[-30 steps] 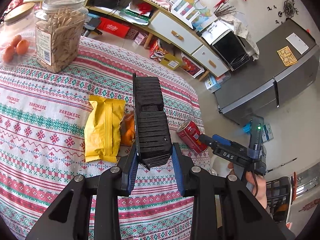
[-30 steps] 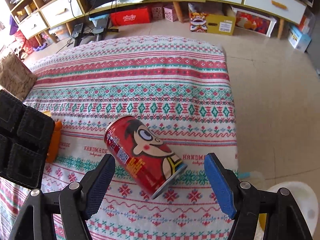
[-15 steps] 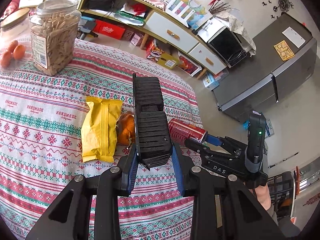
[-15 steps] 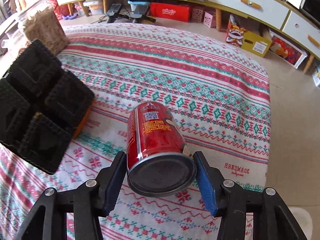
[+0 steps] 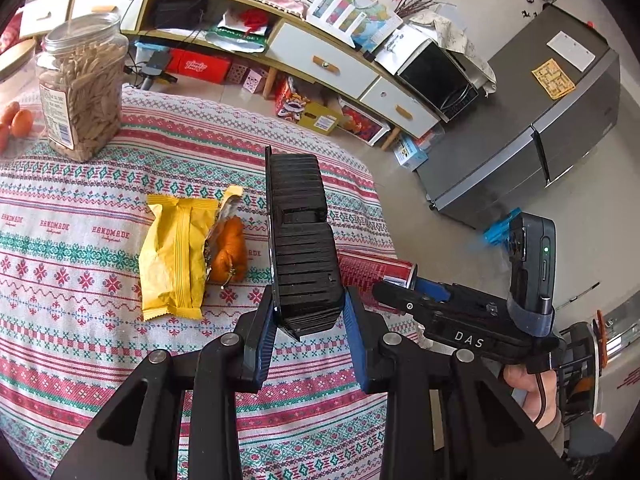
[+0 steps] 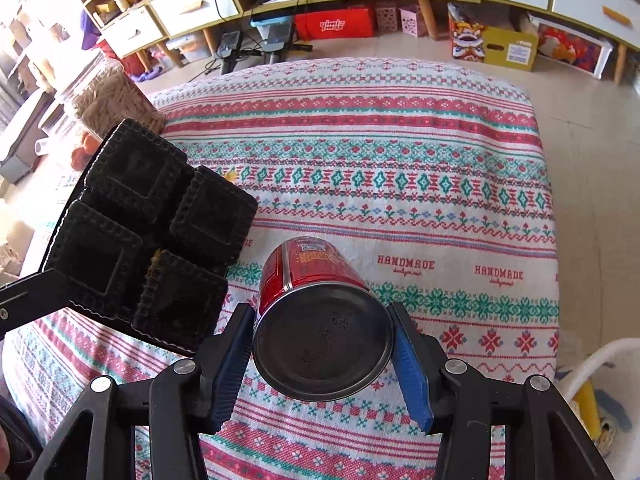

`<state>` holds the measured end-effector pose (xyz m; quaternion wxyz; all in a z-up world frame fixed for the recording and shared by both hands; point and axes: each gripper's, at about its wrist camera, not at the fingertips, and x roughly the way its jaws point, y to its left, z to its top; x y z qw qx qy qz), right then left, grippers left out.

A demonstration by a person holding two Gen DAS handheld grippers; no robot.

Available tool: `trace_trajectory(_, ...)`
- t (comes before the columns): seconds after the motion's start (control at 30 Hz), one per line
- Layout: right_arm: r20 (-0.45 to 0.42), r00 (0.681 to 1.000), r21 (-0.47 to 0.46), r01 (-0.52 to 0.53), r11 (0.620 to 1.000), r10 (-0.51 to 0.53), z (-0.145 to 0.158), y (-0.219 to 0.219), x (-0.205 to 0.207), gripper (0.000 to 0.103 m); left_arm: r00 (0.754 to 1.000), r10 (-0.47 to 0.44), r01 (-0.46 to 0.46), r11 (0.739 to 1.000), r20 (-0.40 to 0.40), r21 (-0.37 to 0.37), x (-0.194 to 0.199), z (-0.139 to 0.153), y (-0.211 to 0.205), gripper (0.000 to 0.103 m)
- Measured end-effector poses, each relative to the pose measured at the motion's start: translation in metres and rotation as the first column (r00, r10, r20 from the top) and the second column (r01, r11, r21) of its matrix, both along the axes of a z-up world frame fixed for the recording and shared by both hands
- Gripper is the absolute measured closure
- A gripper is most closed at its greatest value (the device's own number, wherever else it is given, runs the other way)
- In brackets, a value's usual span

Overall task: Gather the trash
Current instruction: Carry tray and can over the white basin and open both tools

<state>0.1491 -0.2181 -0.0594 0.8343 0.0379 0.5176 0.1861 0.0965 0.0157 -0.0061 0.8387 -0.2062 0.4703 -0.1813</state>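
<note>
My left gripper (image 5: 308,312) is shut on a black ridged plastic snack tray (image 5: 300,240), held on edge above the patterned tablecloth (image 5: 80,240). In the right wrist view the same tray (image 6: 148,248) shows its four compartments at the left. My right gripper (image 6: 324,344) is shut on a red drink can (image 6: 308,276), whose dark base faces the camera, lifted off the cloth. The left wrist view shows the can (image 5: 368,276) just right of the tray, with the right gripper (image 5: 400,286) on it. A yellow wrapper (image 5: 176,252) and an orange peel (image 5: 230,252) lie on the cloth left of the tray.
A clear jar of seeds (image 5: 82,92) stands at the table's far left, with orange fruit (image 5: 16,120) beside it. The table's right edge drops to the floor, where a white bin rim (image 6: 592,364) shows. A low cabinet (image 5: 332,64) and a grey fridge (image 5: 540,132) stand beyond.
My right gripper has shut on the red can, which lay on the cloth, and raised it so its base faces the camera. The left gripper drifted slightly, still holding the tray.
</note>
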Motion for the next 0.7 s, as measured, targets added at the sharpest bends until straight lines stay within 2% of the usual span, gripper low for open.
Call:
trace_trajectory(0.33, 0.025, 0.991, -0.021, 0.135, 0.991, -0.134, 0.016, -0.041, -0.019, 0.045, 0.996, -0.089, 0.089, 0.996, 0.000, -0.004, -0.009, 0.001, -0.040, 0.069)
trace_trajectory(0.53, 0.045, 0.974, 0.021, 0.220, 0.975, -0.221, 0.032, -0.087, -0.036, 0.045, 0.990, -0.143, 0.143, 0.989, 0.015, -0.029, -0.019, 0.009, -0.072, 0.069)
trace_trajectory(0.7, 0.059, 0.943, 0.087, 0.323, 0.942, -0.328, 0.049, -0.141, -0.054, 0.045, 0.980, -0.193, 0.194, 0.980, 0.043, -0.031, -0.028, 0.019, -0.106, 0.069)
